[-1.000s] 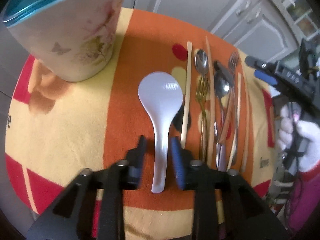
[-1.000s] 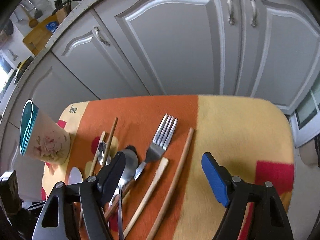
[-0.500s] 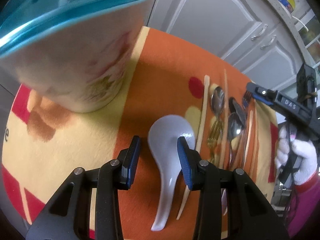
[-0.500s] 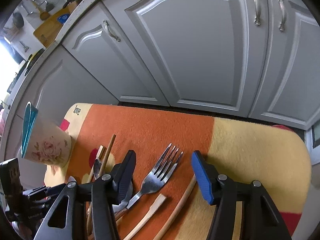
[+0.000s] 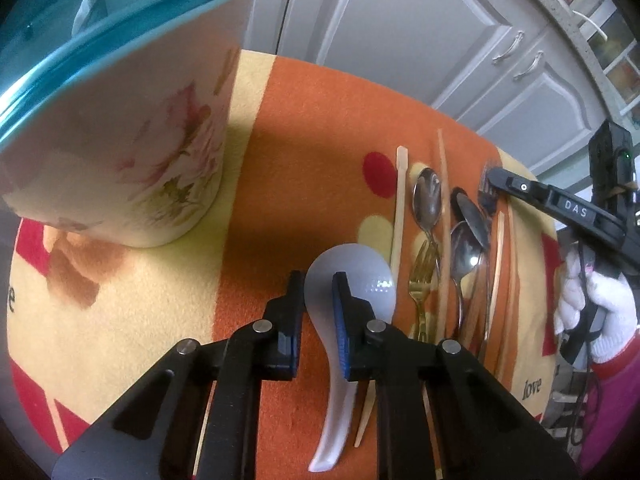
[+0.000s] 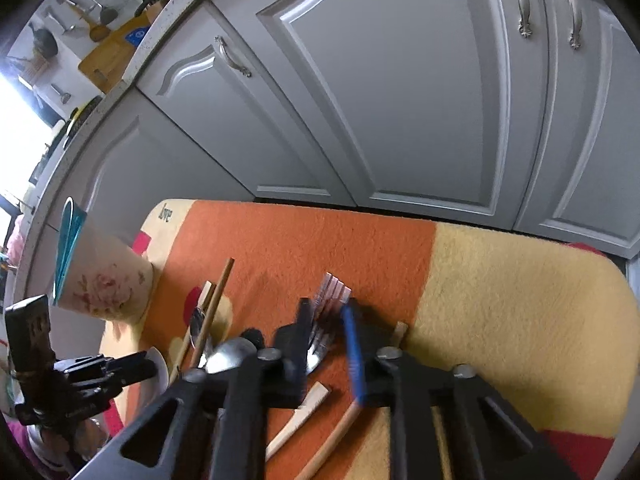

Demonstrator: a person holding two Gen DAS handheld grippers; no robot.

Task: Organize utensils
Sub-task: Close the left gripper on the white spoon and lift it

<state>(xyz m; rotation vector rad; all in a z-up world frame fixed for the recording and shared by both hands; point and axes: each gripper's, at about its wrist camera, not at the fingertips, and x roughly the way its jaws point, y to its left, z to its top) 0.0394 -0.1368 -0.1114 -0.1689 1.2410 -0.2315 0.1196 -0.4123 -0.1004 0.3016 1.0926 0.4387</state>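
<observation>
Left gripper (image 5: 316, 280) first, from its own cam: the fingers are narrowed around the white spoon (image 5: 362, 282), one pad on each side of the bowl's edge where it meets the handle, so it looks clamped on it, though the handle tip rests low on the mat (image 5: 304, 128). Readable stuff here: "love" printed on the mat's right corner, and "DAS" on the right gripper (image 5: 490, 190), which reaches in from the right over the utensil row. That row sits just right of the spoon: a pale chopstick (image 5: 398, 216), a steel spoon (image 5: 427, 196), a gold fork (image 5: 422, 276), more spoons and sticks packed side by side. A floral cup (image 5: 132, 128) with a teal rim stands big at upper left. Right cam next: "love" shows again on the mat's far corner (image 6: 165, 214). This gripper (image 6: 326, 310) is down on the silver fork (image 6: 332, 290), pads close on either side of its head with the tines poking out ahead, but it's blurry, so I can't tell if it's actually pinching. The cup (image 6: 104, 280) sits at left, gray cabinets (image 6: 400, 100) behind.
</observation>
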